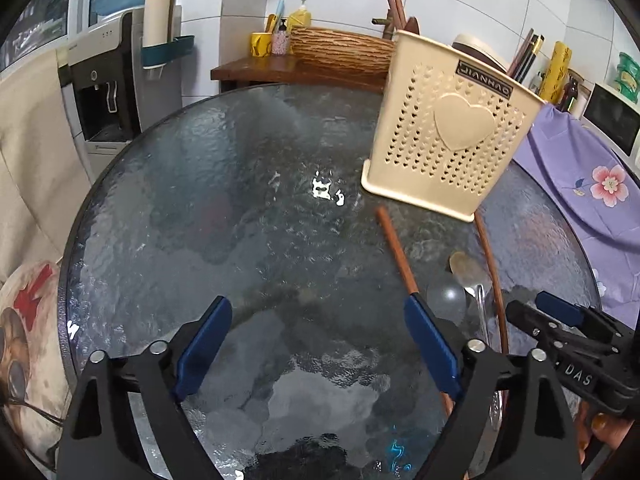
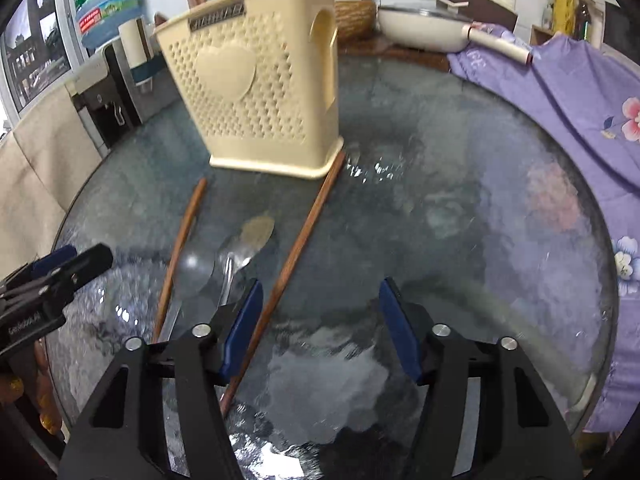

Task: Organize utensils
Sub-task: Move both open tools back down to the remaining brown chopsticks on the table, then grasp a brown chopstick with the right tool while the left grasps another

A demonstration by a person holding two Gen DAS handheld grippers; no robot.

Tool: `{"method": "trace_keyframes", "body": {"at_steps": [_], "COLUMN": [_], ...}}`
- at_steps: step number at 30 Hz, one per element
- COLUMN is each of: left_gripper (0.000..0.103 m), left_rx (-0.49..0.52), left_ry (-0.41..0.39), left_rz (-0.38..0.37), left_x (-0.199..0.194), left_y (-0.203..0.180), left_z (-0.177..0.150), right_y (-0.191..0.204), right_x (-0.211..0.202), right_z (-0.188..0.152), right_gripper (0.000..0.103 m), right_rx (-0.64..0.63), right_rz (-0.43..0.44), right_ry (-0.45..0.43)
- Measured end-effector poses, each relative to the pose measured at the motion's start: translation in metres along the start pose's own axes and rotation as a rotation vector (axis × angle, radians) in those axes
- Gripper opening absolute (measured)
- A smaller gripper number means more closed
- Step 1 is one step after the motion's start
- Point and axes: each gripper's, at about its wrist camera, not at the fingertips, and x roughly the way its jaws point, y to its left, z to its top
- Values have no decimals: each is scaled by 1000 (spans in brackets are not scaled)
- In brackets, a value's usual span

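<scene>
Left gripper (image 1: pixel 318 340) and right gripper (image 2: pixel 320 324) tilted down over glass desk (image 1: pixel 240 208), fingers spread, nothing between. Two chopsticks (image 2: pixel 304 232) and two spoons (image 2: pixel 240 254) lie near desk middle, just before cream utensil holder (image 2: pixel 256 88). Purple cloth (image 2: pixel 560 92) on right edge.

Left chopstick (image 1: pixel 396 252): near end hidden behind left gripper's (image 1: pixel 318 344) right finger at 4 o'clock. Spoon (image 2: pixel 236 254) handle runs under right gripper's (image 2: pixel 320 328) left finger. Holder (image 2: pixel 256 80) contents unseen. Label (image 2: pixel 216 16) blurred, unreadable.
</scene>
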Motion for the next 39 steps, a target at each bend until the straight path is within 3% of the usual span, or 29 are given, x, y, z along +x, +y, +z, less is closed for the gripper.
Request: {"method": "trace_keyframes", "body": {"at_steps": [6,11,14,19,22,27,29,30,31,36,39], "left_gripper": [76,75,75,75,75,75,75,75,74,55,51], "left_rx": [18,21,13,5,11,25,40,45,47,68,77], "left_ry": [20,28,32,39,41,31,23,22,25,73,100], "left_rz": [-11,-19,-22,-16,-19,-28,-22,-19,-19,-39,-41], "left_x": [4,4,4,7,9,10,12,13,15,36,49], "left_y": [-8,-9,-8,-5,-5,-10,-13,-15,-16,-28,-33], "left_z": [-6,-7,-7,-6,-4,7,15,19,23,40,46], "right_y": [15,20,15,-1,-9,-19,-24,-25,-24,-23,-28], "right_x": [3,5,1,-12,-20,-25,-27,-27,-27,-8,11], "right_z": [-5,-7,-11,-21,-28,-31,-25,-21,-16,21,42], "right_gripper": [60,57,48,16,10,13,33,51,54,49,45], "right_rx": [-31,-79,-100,-87,-92,-57,-14,-7,-8,-25,-4], "right_rz": [3,-53,-71,-78,-78,4,55,55,47,40,25], "right_ry": [17,19,18,22,33,60,44,30,11,-28,-27]}}
